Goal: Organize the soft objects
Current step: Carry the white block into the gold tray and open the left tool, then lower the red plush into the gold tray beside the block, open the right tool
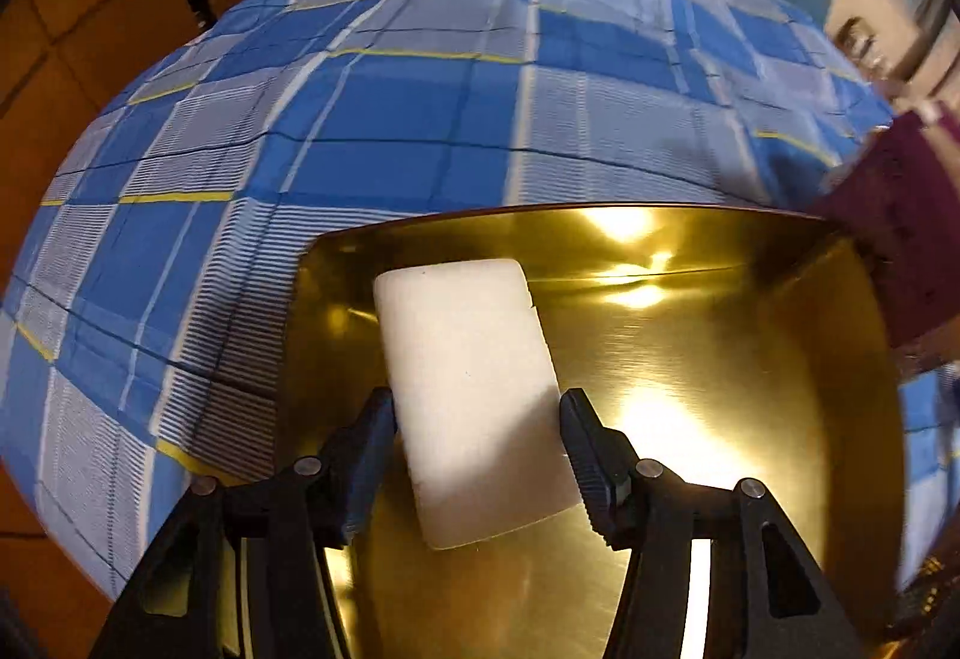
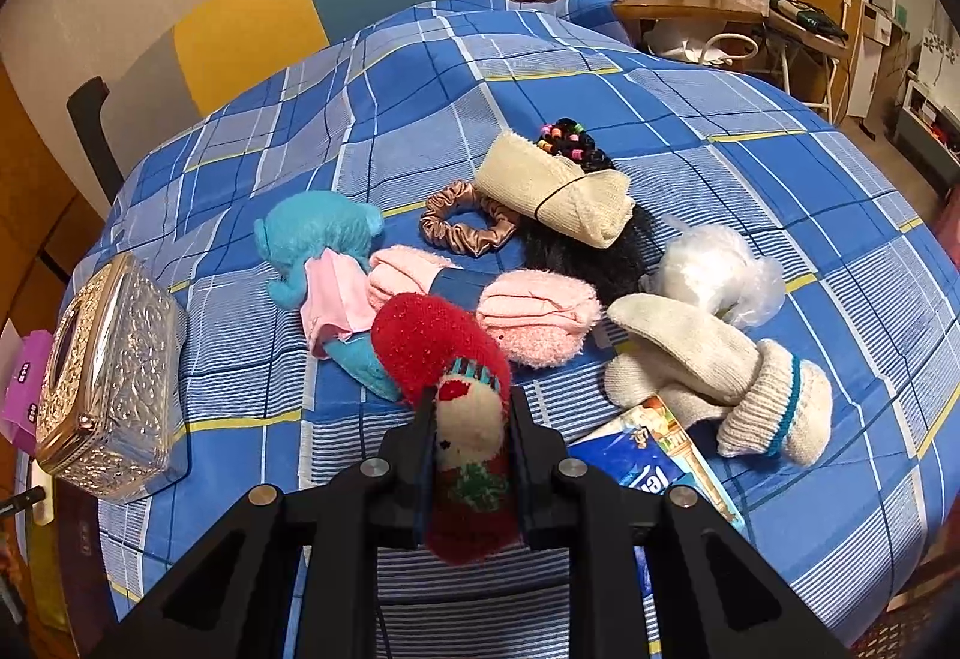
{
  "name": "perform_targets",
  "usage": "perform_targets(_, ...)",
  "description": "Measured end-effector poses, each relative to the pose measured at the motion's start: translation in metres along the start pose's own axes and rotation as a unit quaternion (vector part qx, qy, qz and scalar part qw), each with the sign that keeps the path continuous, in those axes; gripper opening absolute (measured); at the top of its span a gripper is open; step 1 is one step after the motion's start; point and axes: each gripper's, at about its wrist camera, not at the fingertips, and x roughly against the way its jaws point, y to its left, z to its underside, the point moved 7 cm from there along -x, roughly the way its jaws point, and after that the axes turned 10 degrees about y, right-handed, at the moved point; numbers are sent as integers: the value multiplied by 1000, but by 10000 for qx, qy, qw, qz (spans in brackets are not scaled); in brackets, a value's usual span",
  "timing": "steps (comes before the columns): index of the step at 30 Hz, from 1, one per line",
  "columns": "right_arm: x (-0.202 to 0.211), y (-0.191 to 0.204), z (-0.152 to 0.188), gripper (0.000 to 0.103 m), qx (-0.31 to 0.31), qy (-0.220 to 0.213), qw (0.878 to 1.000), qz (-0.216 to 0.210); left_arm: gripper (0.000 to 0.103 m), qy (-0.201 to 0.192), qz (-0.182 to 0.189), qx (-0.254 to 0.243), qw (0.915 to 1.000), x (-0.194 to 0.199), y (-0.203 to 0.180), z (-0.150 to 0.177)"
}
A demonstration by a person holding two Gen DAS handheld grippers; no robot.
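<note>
Pinching one fuzzy red sock (image 2: 459, 419), the right gripper (image 2: 468, 449) clamps tight; the left gripper (image 1: 477, 455) straddles one white foam block (image 1: 474, 395) on one shiny gold tray (image 1: 750, 359), fingers touching its sides.

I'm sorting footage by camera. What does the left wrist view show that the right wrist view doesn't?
Only the left wrist view shows the gold tray and the white sponge block between the left gripper fingers. Only the right wrist view shows the red Christmas sock clamped in the right gripper, the soft-item pile and the silver tissue box. Both show the blue plaid cloth.
</note>
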Motion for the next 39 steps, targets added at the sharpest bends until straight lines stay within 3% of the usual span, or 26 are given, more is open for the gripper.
perform_targets(3,0,1,0,19,35,-4,10000,17,66,-132,-151,14,9998,3,7,-3)
perform_targets(8,-3,1,0,19,59,39,9999,91,76,-491,47,120,9987,26,6,2)
perform_targets(11,-2,3,0,19,98,15,9999,103,76,-808,63,298,9963,43,5,8)
perform_targets(16,3,9,1,19,147,-90,9999,9,79,-1266,462,596,9891,68,-8,37)
perform_targets(22,29,35,8,19,97,-368,9983,-448,82,-1352,954,505,9849,76,-38,71)
perform_targets(32,108,164,19,19,1138,-859,9820,-1240,83,-1263,1038,558,9850,71,-52,102)
perform_targets(39,138,306,65,19,2390,-933,9475,-1911,93,-1335,888,1062,9813,72,-29,118)
